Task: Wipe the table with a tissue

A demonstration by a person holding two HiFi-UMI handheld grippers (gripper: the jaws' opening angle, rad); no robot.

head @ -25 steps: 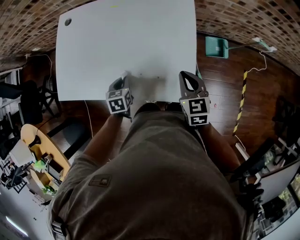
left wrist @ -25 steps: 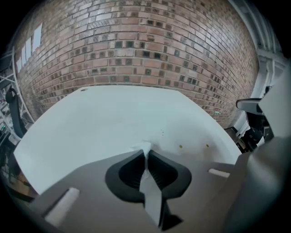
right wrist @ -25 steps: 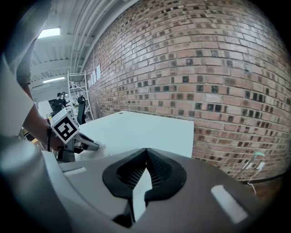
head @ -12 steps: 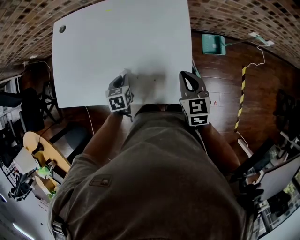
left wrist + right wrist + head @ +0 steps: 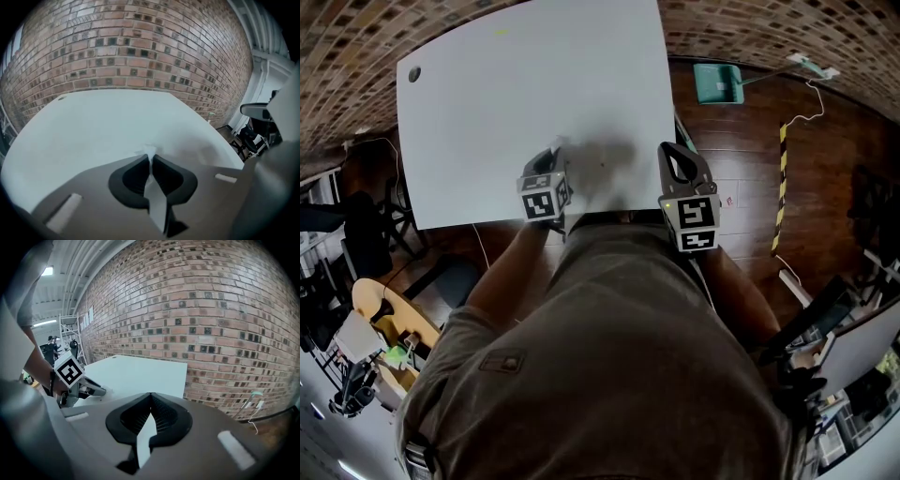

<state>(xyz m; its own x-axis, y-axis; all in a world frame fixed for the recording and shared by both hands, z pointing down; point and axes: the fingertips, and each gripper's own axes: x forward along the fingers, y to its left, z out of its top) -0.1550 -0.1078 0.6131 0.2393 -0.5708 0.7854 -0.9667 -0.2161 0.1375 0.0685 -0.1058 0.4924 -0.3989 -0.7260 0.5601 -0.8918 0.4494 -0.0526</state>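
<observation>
**Tissue pinched in the left tool, at the near edge of the worktop**

The tissue (image 5: 149, 151) is only seen as a small white tuft poking past the tips of the left tool (image 5: 151, 160), which is clamped on it. It's held low over the near edge of the worktop (image 5: 525, 84); actual contact can't be confirmed. Nearly all the bare surface lies ahead and left of the tuft, so the wipe is probably pushed that way. The right tool (image 5: 151, 397) is pressed together on nothing, off the near right corner.
</observation>
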